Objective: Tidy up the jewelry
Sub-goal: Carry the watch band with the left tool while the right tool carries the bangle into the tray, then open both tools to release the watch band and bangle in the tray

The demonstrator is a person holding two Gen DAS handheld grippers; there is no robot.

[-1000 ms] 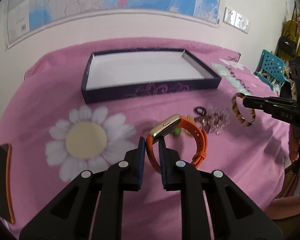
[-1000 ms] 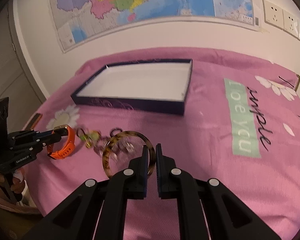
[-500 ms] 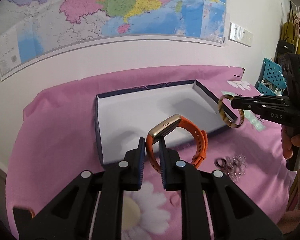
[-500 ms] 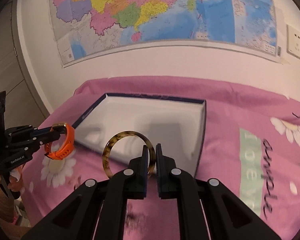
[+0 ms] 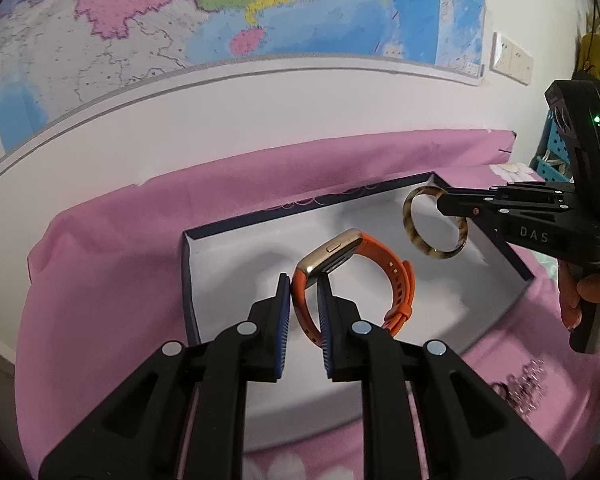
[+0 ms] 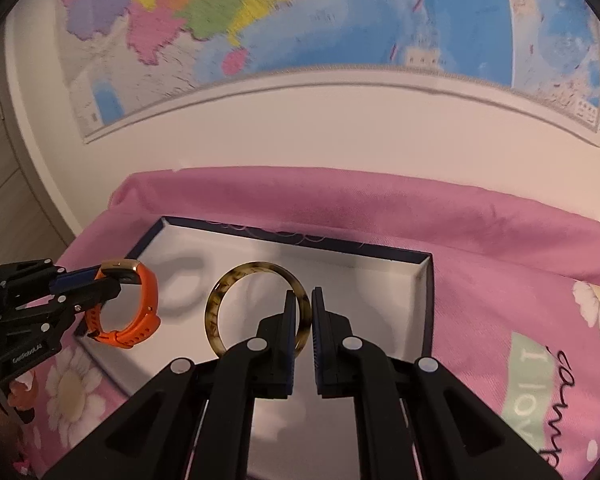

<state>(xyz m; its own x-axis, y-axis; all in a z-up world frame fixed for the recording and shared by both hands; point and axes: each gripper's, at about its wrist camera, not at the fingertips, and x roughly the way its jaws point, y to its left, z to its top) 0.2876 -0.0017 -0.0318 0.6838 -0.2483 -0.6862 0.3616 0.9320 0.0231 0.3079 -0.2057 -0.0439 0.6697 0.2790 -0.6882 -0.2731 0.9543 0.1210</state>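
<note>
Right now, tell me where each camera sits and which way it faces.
Left wrist: sits on the left claw, looking forward over the box toward the wall map; its own fingers pinch the orange watch, the right claw enters from the right.
Right wrist: sits on the right claw, facing the same wall; its fingers pinch the bangle, the left claw enters from the left.
Shared: box, map, watch, bangle, pink cloth.
</note>
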